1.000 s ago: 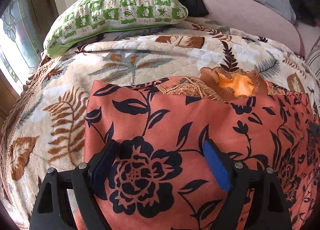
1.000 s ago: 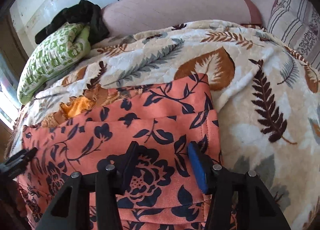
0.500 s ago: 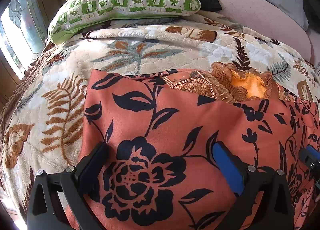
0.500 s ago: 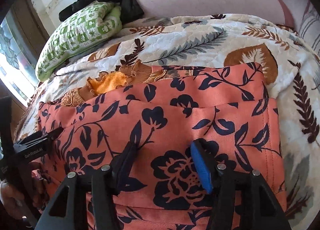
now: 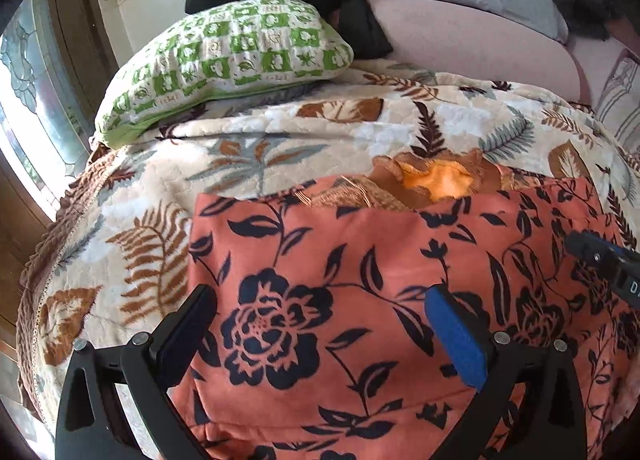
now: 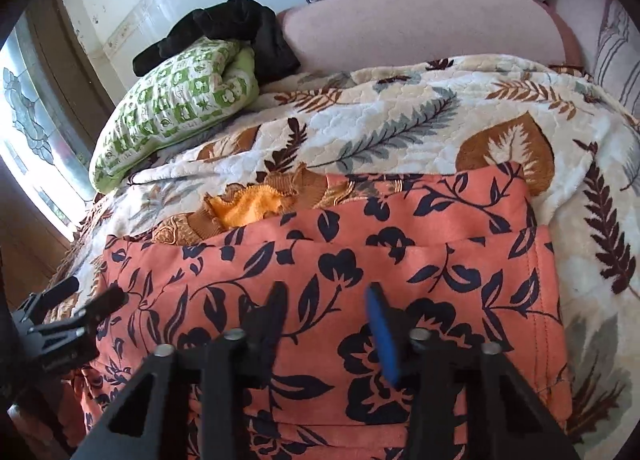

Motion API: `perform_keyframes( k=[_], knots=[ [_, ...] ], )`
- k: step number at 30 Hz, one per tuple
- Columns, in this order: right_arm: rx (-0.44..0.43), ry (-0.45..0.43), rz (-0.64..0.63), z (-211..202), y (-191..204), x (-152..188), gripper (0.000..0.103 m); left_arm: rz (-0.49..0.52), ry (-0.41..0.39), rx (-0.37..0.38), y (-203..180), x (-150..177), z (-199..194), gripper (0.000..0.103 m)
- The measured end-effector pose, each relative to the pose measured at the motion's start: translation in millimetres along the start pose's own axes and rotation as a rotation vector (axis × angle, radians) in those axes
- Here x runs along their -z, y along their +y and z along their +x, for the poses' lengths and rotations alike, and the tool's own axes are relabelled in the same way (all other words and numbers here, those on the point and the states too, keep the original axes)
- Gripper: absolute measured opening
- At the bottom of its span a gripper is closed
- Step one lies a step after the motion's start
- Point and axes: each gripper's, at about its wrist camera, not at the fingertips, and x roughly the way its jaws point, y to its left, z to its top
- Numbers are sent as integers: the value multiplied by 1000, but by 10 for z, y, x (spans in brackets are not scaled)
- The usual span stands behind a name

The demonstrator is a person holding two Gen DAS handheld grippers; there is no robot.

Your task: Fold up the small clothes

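1. Left tongs (image 5: 320, 324) gape wide over the orange floral garment (image 5: 380, 300), one finger near its left edge, the blue-padded one further in; nothing between them. Whether the tips touch the cloth, cannot tell.
2. Right tongs (image 6: 326, 320) are parted more narrowly, also holding nothing, poised above the same garment toward its right side. Contact likewise unclear.
3. Garment lies spread on the leaf-print blanket (image 6: 400, 132) covering the bed, on the near side of the green checked pillow (image 5: 240, 52) and well apart from it. A fold line crosses the cloth; one layer appears to overlap another.
4. A frilled orange-and-gold piece (image 5: 436, 180) shows at the garment's far edge, pillow-ward. Separate item or part of the same one, cannot tell.
5. Long axis, as judged: runs side to side, from one pair of tongs to the other, roughly parallel to the pillow's length. Far edge faces the pillow; a stitched side seam shows on the right edge.
6. Risks, as judged:
   - Thin, slippery-looking fabric: pinching only the top layer would drag the fold open.
   - The plush blanket may get caught in the grip along with the cloth.
   - Uneven lifting between the two sides would skew the next fold.
   - The frilled piece could snag and travel with the garment.
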Motion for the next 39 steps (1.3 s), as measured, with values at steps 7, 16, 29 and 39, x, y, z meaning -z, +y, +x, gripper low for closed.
perform_keyframes(
  k=[7, 16, 29, 39],
  knots=[
    [5, 73, -109, 305, 321, 164, 33, -10, 139, 19, 24, 85, 355, 103],
    [-73, 27, -93, 37, 326, 79, 33, -12, 16, -6, 54, -12, 85, 103],
    [-134, 59, -42, -363, 36, 190, 35, -168, 29, -17, 676, 237, -162, 103],
    [-142, -20, 134, -1279, -635, 975, 86, -306, 48, -21, 1403, 1430, -924, 103]
  ],
)
